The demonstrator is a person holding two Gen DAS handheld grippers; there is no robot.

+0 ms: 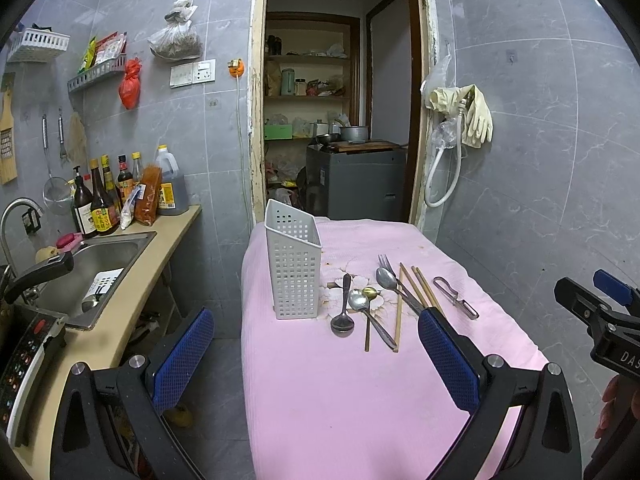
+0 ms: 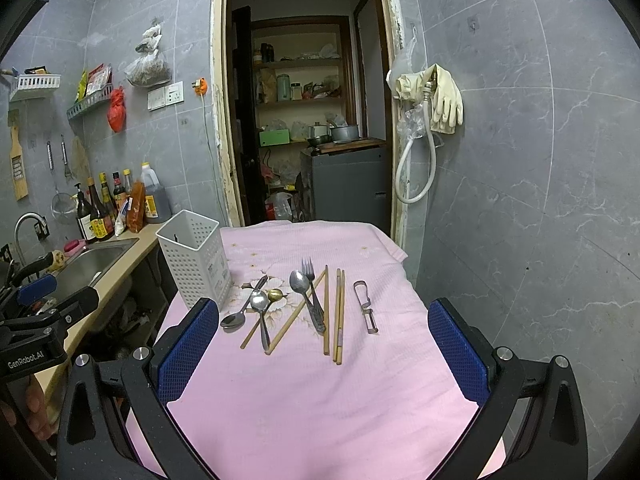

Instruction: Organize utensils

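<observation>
A white perforated utensil holder (image 1: 294,268) (image 2: 196,258) stands upright on the pink-covered table (image 1: 340,392) (image 2: 320,400). To its right lie loose utensils: spoons (image 1: 343,306) (image 2: 260,304), a fork (image 1: 386,264) (image 2: 309,276), several wooden chopsticks (image 1: 420,286) (image 2: 339,312) and a metal peeler (image 1: 456,298) (image 2: 367,306). My left gripper (image 1: 316,356) is open and empty, above the table's near part. My right gripper (image 2: 324,352) is open and empty, in front of the utensils. The right gripper also shows at the right edge of the left wrist view (image 1: 600,316).
A counter with a steel sink (image 1: 100,268) (image 2: 88,264), sauce bottles (image 1: 104,196) and a faucet runs along the left. An open doorway (image 1: 336,120) with shelves lies behind the table. Rubber gloves and a hose (image 1: 460,120) hang on the right wall.
</observation>
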